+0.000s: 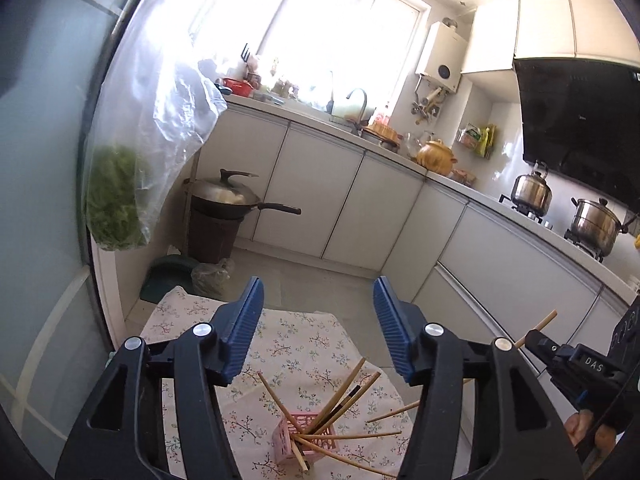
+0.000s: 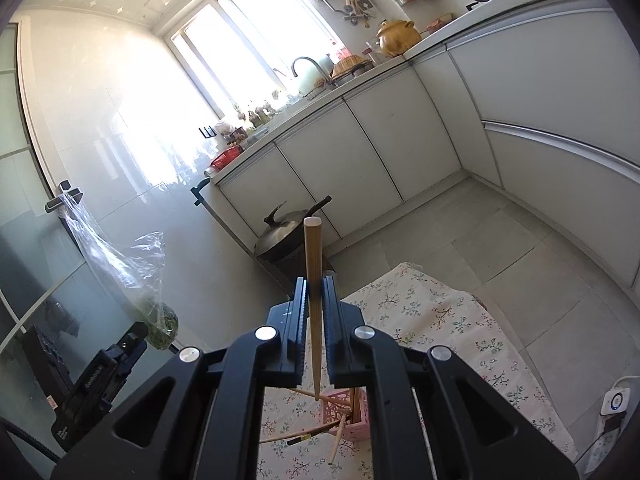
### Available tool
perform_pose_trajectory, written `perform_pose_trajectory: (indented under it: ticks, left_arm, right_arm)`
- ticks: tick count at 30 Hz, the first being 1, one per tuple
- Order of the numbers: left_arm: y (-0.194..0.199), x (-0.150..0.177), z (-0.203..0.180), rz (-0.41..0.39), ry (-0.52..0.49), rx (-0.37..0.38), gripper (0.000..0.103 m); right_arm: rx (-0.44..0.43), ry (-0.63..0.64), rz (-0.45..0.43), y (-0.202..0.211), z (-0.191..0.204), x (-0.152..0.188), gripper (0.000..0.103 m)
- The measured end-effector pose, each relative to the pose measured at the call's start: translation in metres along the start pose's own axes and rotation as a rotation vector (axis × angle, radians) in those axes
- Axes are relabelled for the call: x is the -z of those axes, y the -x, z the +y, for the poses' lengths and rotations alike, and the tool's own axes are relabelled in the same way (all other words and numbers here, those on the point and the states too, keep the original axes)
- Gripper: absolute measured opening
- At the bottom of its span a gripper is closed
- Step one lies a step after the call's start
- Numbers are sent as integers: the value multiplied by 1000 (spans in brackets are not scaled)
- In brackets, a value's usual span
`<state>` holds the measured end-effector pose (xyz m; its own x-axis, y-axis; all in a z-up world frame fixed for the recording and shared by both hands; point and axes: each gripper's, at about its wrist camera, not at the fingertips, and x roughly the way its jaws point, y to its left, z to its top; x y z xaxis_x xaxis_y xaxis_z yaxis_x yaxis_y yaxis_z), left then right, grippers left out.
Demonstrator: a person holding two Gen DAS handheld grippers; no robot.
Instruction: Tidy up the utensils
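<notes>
A small pink lattice basket (image 1: 306,438) stands on a floral tablecloth (image 1: 288,340) and holds several wooden chopsticks (image 1: 344,390) that fan outward. My left gripper (image 1: 318,320) is open and empty, above and behind the basket. My right gripper (image 2: 315,300) is shut on one wooden chopstick (image 2: 313,264), held upright with its thin tip just above the pink basket (image 2: 352,416). The right gripper also shows in the left wrist view (image 1: 540,340) at the right, with its chopstick (image 1: 538,326) sticking out.
White cabinets (image 1: 352,184) and a counter run along the back and right, with pots (image 1: 596,224) on the stove. A wok (image 1: 232,196) sits on a brown bin beyond the table. A plastic bag of greens (image 1: 116,196) hangs at the left.
</notes>
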<state>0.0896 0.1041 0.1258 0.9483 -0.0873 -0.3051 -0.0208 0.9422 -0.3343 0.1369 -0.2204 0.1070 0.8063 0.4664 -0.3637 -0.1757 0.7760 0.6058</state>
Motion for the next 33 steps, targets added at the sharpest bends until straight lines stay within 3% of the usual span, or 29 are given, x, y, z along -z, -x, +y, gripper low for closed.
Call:
perform_pose_trajectory:
  ticks: [9,15,24,28,30,33]
  left_arm:
    - [-5,1,4,25,-15,-16,54]
    - [-14,8,10,63,-13,-14,55]
    - [-3,16,-11,67,-85,4,60]
    - [6,27,-28,26,-132,-39,81]
    - [14,33,-35,-6,-153,-77,87]
    - [24,42,-39,-35,-160,-121,96]
  right_arm:
    - [28,77,54,-50,31,24,8]
    - [29,106,135,-96,29,54,11]
    - [22,184,59,-49,52,49,13]
    - [76,247,23,-26,59,56,31]
    - [107,260,11,-17,56,59,34]
    - [166,252,2,-5,47,62,57]
